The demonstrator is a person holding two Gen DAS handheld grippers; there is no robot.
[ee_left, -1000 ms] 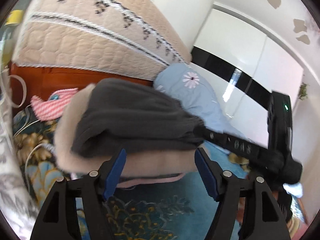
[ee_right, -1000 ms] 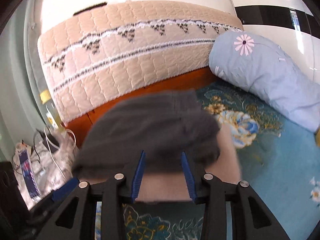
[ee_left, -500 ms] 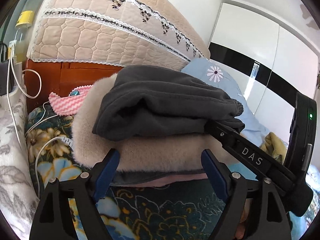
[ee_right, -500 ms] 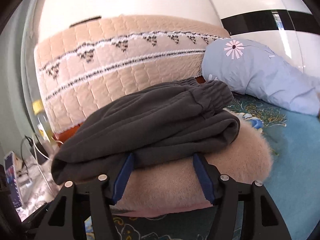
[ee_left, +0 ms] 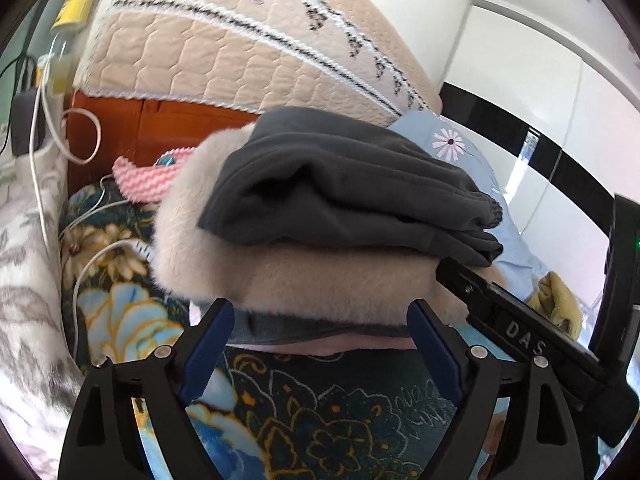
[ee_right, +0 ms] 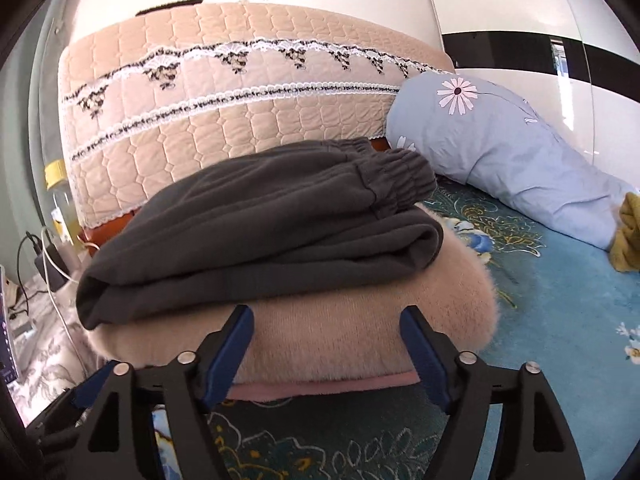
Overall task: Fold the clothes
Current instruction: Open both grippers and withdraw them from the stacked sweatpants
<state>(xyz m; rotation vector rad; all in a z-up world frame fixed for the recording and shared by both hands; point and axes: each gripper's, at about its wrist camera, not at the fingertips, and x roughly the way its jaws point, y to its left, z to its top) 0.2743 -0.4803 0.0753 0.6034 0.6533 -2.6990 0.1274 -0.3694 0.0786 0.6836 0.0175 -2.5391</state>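
Note:
A stack of folded clothes lies on the flowered bedspread: dark grey folded trousers on top of a fluffy beige garment, with a thin pink layer underneath. My left gripper is open, its blue pads just in front of the stack, apart from it. My right gripper is open too, its pads close to the beige garment's near side. The right gripper's black body shows at the right of the left wrist view.
A quilted beige headboard stands behind the stack. A light blue pillow lies at the right with a yellow cloth beyond it. A pink zigzag item, white cables and a bottle sit at the left.
The stack came down and settled on the bed. Both grippers opened wider and drew back a little from it.

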